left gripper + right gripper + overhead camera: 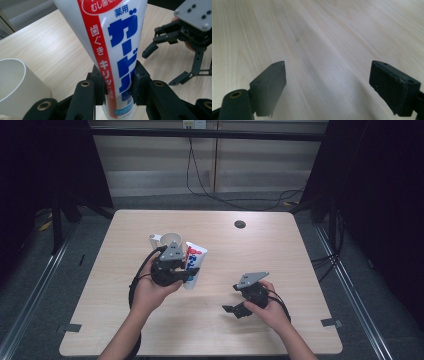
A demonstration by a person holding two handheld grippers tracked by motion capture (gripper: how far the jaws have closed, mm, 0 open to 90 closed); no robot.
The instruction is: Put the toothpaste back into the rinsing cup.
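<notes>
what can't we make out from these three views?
- Toothpaste tube: its top end is cut off by the upper edge in the left gripper view; in the high view the left gripper covers its lower end, so no cap can be told.
- Cup: inside hidden, partly behind the left gripper in the high view; cut off by the left edge in the left gripper view.
- Right gripper: jaws small and dark in the high view.

Beside the smooth, matt white cup (17, 87) on the pale wood-grain table (280, 255) with its low sheen, the toothpaste tube (110, 45) looks like glossy printed plastic, gripped by the left gripper (117, 86) in matt black plastic, like the right gripper (328, 85), whose pads (390, 85) look finely rough.
</notes>
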